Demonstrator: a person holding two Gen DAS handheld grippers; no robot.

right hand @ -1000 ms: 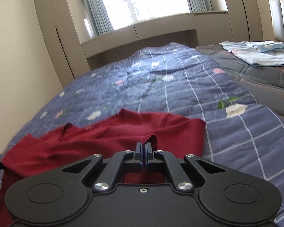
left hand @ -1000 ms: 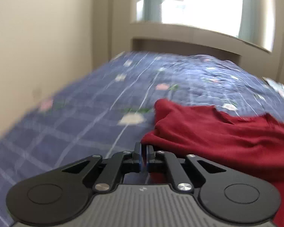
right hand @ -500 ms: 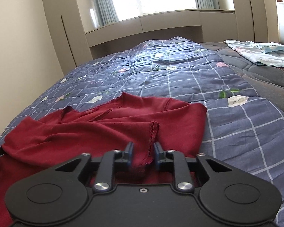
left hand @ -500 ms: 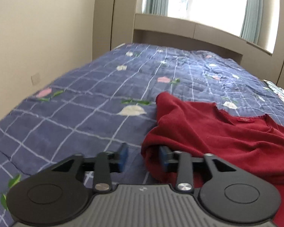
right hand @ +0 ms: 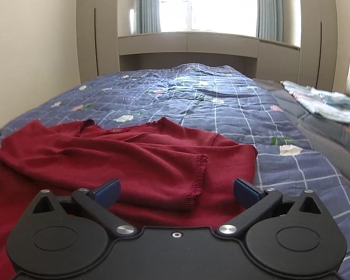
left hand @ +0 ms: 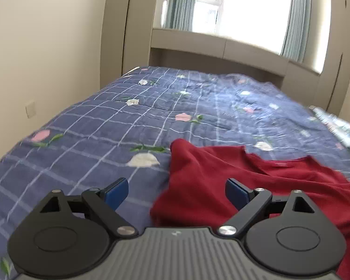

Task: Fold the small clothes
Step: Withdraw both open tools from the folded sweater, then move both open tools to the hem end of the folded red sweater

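A dark red knit top [right hand: 128, 161] lies on the blue checked quilt [right hand: 221, 107]. Its sleeves are folded in over the body, with a hemmed cuff [right hand: 198, 177] lying near the middle. My right gripper [right hand: 176, 192] is open and empty, just above the near part of the top. In the left wrist view the top [left hand: 256, 182] fills the lower right. My left gripper [left hand: 176, 192] is open and empty over the top's left edge, its left fingertip [left hand: 116, 191] over the quilt [left hand: 105, 135].
A pile of pale folded clothes [right hand: 324, 102] lies on a grey blanket [right hand: 326, 135] at the right. A cream wall [left hand: 46, 58] runs along the bed's left side. Built-in cabinets [right hand: 186, 44] and a bright window stand at the far end.
Both grippers were shut on the red top a second ago. Both have opened wide, let the cloth drop onto the bed, and drawn back and up a little.
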